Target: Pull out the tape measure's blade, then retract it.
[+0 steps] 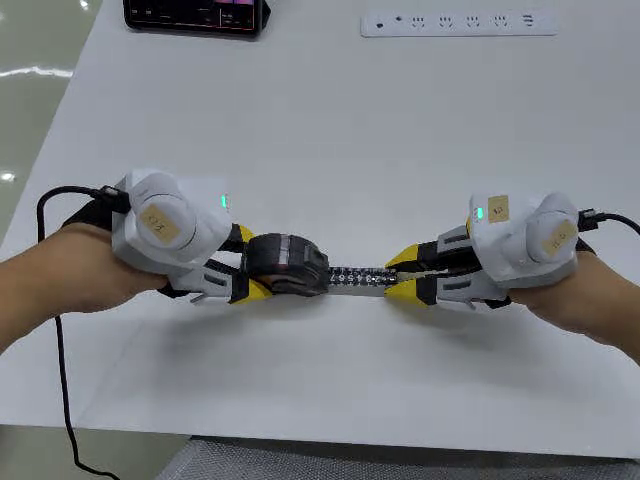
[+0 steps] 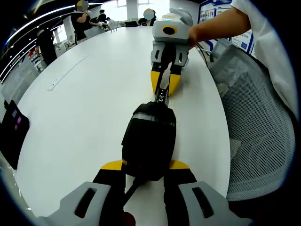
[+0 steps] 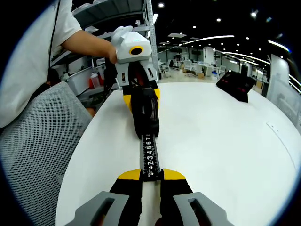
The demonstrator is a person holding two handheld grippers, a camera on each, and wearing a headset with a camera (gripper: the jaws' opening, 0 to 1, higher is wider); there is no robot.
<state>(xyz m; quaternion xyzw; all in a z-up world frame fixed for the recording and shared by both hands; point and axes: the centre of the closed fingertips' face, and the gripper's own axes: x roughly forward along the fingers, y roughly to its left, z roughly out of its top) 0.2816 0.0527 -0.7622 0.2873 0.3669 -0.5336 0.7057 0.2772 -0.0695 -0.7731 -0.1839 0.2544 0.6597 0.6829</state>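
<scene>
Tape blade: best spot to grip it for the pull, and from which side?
The free end, approached head-on from the side opposite the case. The blade is a thin strip running straight out of the case, so an in-line hold should pull it without kinking. The right gripper is shut there.

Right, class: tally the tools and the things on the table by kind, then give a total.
tape measure: 1
tools: 2 (left tool, right tool)
power strip: 1
black device: 1
total: 5
</scene>
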